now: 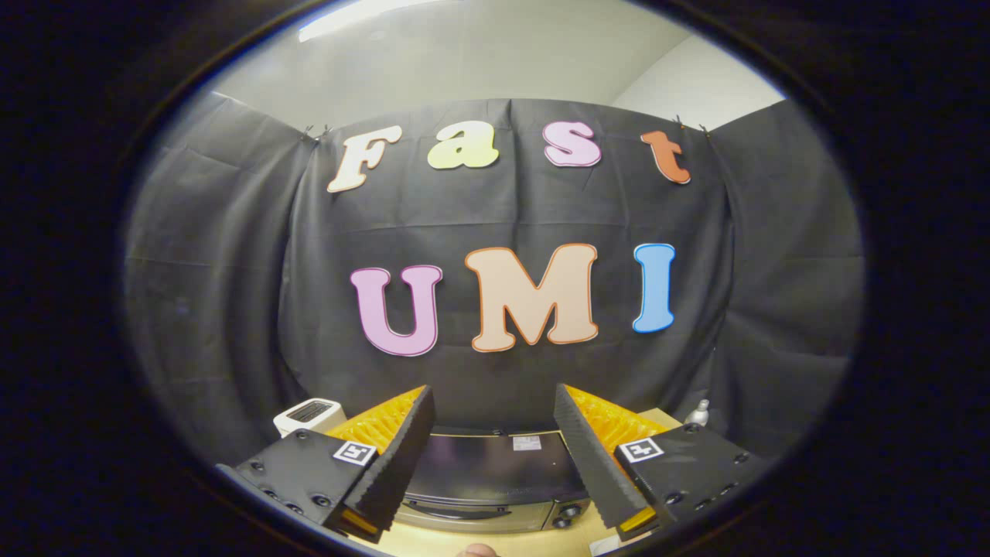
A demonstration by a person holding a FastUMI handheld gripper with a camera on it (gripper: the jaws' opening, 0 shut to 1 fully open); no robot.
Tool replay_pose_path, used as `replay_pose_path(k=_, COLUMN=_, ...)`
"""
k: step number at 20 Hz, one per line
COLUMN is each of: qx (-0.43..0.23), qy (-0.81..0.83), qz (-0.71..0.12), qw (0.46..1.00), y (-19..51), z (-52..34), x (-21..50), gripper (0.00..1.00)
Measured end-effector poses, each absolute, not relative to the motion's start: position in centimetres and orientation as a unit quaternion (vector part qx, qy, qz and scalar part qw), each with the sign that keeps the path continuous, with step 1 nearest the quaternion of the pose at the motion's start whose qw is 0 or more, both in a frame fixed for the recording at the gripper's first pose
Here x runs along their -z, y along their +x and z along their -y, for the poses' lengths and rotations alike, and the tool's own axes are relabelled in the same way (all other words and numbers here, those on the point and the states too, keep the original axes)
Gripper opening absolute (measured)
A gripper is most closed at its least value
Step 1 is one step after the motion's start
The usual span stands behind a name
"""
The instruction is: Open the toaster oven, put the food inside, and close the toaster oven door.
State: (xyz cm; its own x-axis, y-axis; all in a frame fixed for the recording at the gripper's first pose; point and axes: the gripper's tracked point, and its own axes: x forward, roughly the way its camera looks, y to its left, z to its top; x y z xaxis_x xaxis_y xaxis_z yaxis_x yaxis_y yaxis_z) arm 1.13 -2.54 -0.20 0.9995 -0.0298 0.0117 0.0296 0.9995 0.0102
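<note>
Jaws stood wide apart, gripper (493, 456) holding nothing | one dark, glossy-topped toaster oven (489, 480) sat between and just beyond the fingers, door closed | one small white appliance (308, 415) behind left finger | one white bottle (698, 412) behind right finger

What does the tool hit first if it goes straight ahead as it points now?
Probably the booth's black cloth wall. The tool is open, holding nothing, and aimed above the toaster oven, which sits lower between the fingers. Depth is hard to judge in the fisheye view; a slight downward tilt would meet the oven top instead.
</note>
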Motion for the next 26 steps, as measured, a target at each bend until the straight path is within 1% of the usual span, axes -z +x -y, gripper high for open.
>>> replay_pose_path(k=8, qx=0.008, qy=0.000, qz=0.004, qw=1.000, y=0.8, z=1.0, x=0.8, gripper=0.98)
replay_pose_path(k=15, qx=0.015, qy=0.007, qz=-0.011, qw=1.000, y=1.0, z=0.4, x=2.9, gripper=0.98)
replay_pose_path(k=22, qx=0.027, qy=0.012, qz=-0.063, qw=0.998, y=3.5, z=-0.5, x=9.0, gripper=0.98)
replay_pose_path(k=26, qx=0.026, qy=0.011, qz=-0.099, qw=0.995, y=5.1, z=-1.1, x=13.7, gripper=0.98)
